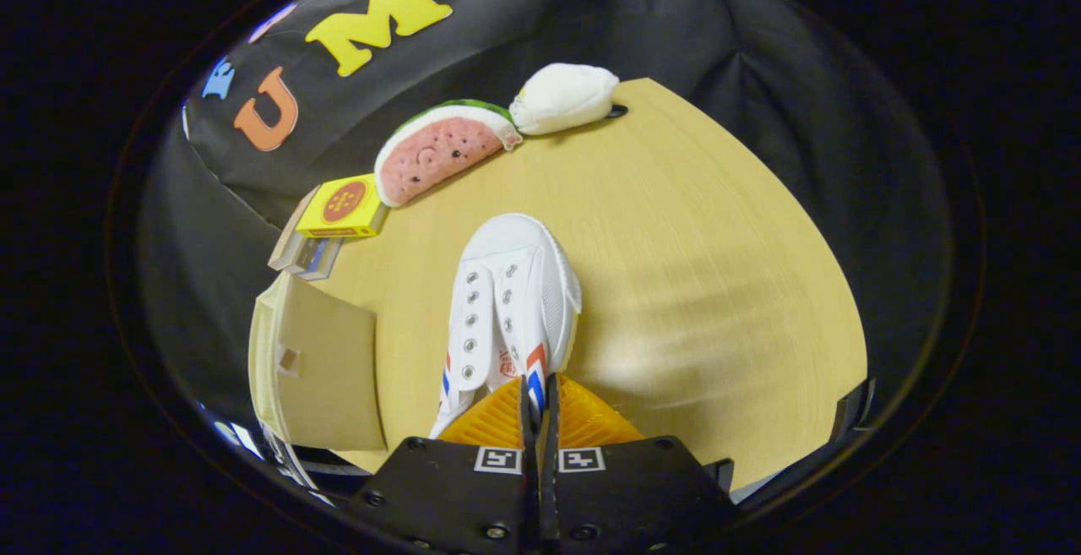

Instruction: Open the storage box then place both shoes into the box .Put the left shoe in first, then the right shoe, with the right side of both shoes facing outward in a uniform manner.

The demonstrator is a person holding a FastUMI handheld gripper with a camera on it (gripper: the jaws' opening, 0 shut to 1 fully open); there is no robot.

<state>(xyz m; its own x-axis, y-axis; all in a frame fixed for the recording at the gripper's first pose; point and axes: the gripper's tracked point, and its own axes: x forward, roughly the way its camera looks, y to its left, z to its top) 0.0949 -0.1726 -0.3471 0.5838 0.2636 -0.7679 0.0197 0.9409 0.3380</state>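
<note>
The tongs (538, 390) are drawn almost together, both fingers pinching the heel-side edge of the white shoe (509, 301), beside its red and blue stripes; the shoe points away from the fingers, toe toward the far end of the counter (701, 285); a small red mark sits on its tongue, too small to read. To the near left, the cardboard storage box (317, 369) lies at the counter's left edge, with a small square patch on its flap. Farther along the left edge sits a yellow packet (342, 207) with a round red emblem, writing illegible; beyond it a watermelon-slice plush (439, 149), then a white plush (564, 97) at the far edge. The counter to the right of the shoe is bare wood out to its curved edge.
</note>
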